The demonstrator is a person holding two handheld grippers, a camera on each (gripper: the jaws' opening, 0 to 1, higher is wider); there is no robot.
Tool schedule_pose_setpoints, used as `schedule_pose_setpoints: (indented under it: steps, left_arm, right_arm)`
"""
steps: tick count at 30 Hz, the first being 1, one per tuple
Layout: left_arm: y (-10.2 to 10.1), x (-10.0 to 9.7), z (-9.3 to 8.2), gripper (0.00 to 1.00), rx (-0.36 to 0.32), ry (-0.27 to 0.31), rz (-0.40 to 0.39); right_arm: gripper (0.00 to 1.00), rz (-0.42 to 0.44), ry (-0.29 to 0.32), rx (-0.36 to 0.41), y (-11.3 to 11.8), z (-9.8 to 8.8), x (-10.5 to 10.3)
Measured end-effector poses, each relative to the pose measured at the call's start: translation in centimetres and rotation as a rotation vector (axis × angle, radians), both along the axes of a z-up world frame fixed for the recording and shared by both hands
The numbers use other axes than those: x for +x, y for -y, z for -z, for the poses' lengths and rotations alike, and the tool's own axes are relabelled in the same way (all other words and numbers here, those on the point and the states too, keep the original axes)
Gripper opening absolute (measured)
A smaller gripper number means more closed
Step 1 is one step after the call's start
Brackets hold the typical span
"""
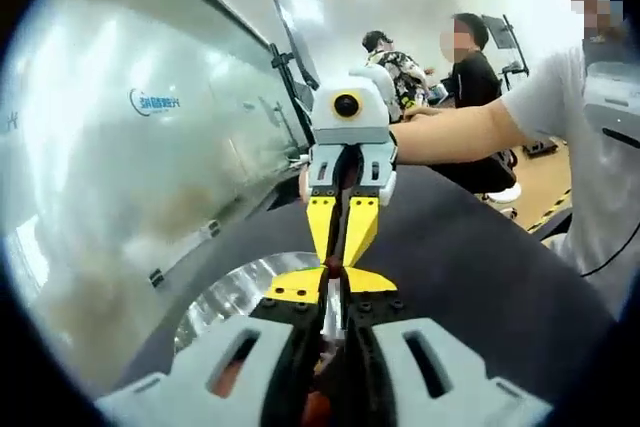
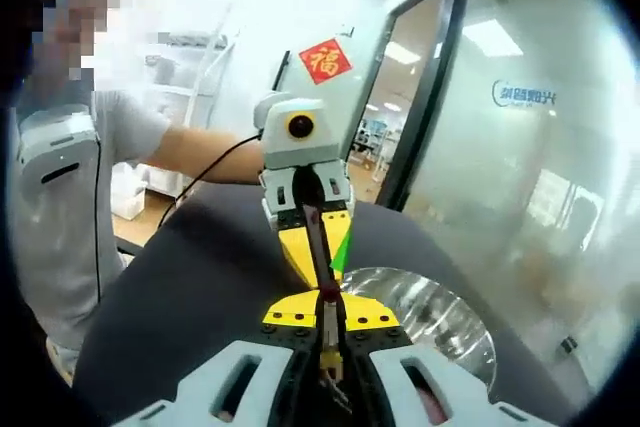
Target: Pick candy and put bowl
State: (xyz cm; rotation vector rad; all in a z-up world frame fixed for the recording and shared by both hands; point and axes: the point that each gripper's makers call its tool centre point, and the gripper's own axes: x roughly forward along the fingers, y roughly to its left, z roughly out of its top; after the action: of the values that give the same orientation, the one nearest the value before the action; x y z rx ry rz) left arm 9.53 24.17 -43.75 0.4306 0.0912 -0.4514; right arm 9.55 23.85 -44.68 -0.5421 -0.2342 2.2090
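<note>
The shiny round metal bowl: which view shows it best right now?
The right gripper view: the shiny round metal bowl shows most of its rim and inside, beside the gripper tips. The left gripper view catches only a sliver of it behind the jaws.

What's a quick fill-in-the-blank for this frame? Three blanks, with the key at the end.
The left gripper and right gripper meet tip to tip, and their jaw tips are coloured ___.
The bowl on the table beside them is made of shiny ___.
The diamond sign on the wall is coloured ___.
Missing words: yellow; metal; red.
</note>
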Motion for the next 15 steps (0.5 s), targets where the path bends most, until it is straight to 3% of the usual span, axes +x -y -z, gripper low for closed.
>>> schedule_pose_setpoints:
  steps: [7, 15]
  left_arm:
    - [-2.4, 2.5, -0.5, 0.00, -0.014, -0.004, -0.024]
    - [-3.6, 3.5, 0.0, 0.00, -0.020, -0.004, -0.033]
  right_arm:
    - [0.02, 0.041, 0.000, -0.009, -2.4, -0.4, 2.4]
    - [0.03, 0.053, -0.017, -0.011, -3.8, 0.2, 3.4]
